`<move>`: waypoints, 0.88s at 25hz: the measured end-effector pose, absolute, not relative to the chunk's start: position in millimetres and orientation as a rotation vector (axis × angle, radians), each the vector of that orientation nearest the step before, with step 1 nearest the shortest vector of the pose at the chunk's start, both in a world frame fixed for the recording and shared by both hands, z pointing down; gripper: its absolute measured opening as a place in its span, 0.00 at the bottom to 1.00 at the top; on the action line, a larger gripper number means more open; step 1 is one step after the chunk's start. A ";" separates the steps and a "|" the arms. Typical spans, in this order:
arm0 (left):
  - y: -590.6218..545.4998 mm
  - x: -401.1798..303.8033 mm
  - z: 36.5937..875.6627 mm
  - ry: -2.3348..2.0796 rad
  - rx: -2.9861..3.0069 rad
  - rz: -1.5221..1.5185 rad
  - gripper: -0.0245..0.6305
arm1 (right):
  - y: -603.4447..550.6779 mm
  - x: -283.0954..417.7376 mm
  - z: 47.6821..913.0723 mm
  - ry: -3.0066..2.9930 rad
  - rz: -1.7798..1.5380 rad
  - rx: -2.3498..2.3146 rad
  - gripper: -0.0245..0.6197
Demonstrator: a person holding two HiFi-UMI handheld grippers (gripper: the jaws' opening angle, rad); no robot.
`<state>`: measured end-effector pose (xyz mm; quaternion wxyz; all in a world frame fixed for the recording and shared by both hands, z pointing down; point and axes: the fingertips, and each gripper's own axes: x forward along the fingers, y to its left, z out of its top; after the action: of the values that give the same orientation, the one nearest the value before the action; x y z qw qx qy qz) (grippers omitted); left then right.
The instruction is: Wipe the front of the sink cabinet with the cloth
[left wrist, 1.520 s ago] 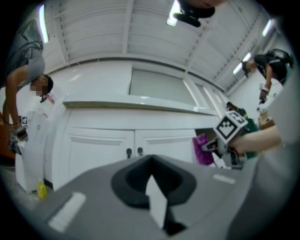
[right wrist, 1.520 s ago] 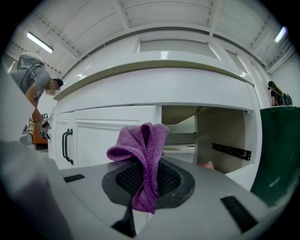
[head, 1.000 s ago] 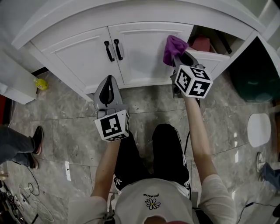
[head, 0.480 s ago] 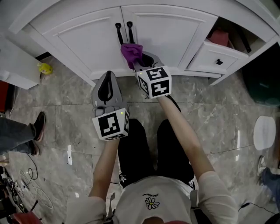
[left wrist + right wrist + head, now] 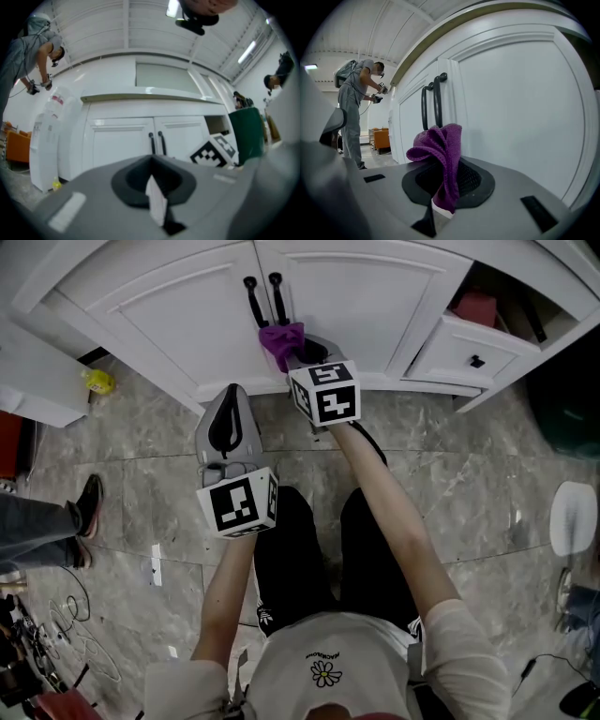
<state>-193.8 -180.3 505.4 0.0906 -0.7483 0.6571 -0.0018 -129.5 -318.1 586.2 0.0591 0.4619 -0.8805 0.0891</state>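
My right gripper is closed tight on the cloth, pinching its lower end so the rest stands up in a soft bunch above the jaws. The cloth is purple and fuzzy, with floppy folds. It sits against the front of the sink cabinet, just under the two handles, at the seam where the two doors meet. I cannot tell how hard it is pressing on the door. The cabinet is white, smooth and a bit shiny, with flat doors that have a raised frame around them, and its front bends in a gentle curve. The handles are thin, black, rounded bars standing side by side. My left gripper is closed too, jaws together with nothing between them, and it hangs over the floor a little way back from the left door, touching nothing. The floor is grey stone tile with cloudy marks. To the right a small white drawer with a black knob stands open.
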 end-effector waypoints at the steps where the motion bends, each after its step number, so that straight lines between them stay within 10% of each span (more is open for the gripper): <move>1: -180.0 -192.3 504.2 1.950 -2.224 -0.002 0.04 | -318.7 -124.4 585.9 -2.670 0.282 1.410 0.12; 22: -186.9 -154.5 506.6 1.885 -2.280 0.000 0.04 | -324.8 79.2 584.0 -2.376 0.312 1.906 0.12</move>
<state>-154.5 -186.9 506.6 0.0917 -0.7675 0.6345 0.0001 79.2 -324.8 584.0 0.0396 0.6220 -0.7753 0.1018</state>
